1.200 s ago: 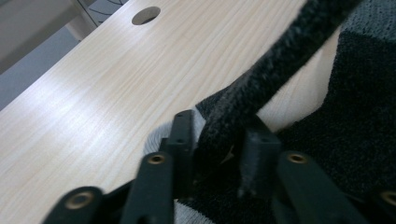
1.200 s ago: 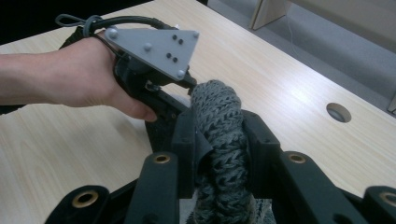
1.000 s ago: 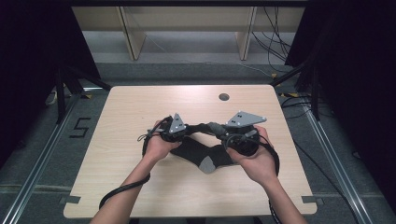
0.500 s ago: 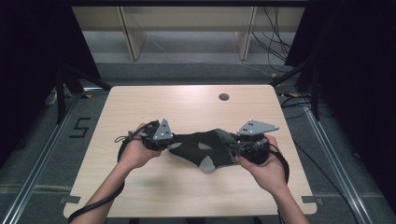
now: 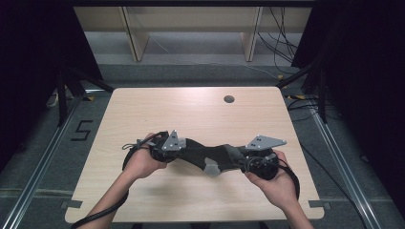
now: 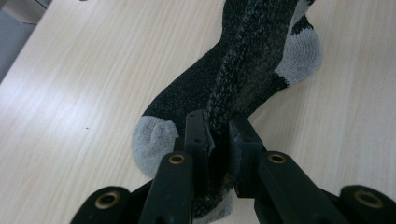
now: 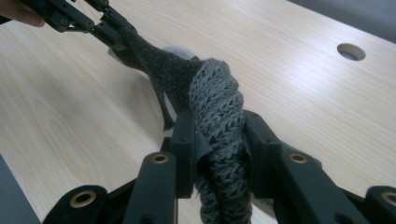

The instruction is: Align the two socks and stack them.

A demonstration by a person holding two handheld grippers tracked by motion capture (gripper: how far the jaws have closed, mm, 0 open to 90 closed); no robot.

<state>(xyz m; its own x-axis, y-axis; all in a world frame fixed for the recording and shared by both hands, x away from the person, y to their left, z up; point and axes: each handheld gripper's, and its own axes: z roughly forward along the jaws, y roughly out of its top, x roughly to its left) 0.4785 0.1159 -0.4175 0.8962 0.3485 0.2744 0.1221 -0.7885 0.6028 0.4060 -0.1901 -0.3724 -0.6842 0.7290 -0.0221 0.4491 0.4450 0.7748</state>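
Note:
A dark sock [image 5: 210,153] with grey toe and heel patches hangs stretched between my two grippers, low over the front half of the wooden table [image 5: 191,109]. My left gripper [image 6: 217,126] is shut on a mottled dark band of the sock [image 6: 252,60]. A flat part with a grey toe [image 6: 152,140] lies on the table beneath it. My right gripper [image 7: 217,135] is shut on the bunched grey knit cuff [image 7: 217,93]. The other gripper [image 7: 100,25] holds the far end. In the high view the left gripper [image 5: 187,151] and right gripper [image 5: 239,161] face each other.
A round cable hole [image 5: 229,99] is in the table's far right part. Black cables trail from both grippers off the front edge. Shelving legs and floor cables stand behind the table, and metal rails run along both sides.
Both hands have moved apart, the left one leftward and the right one rightward and lower. The sock, bunched between them before, is now drawn out long.

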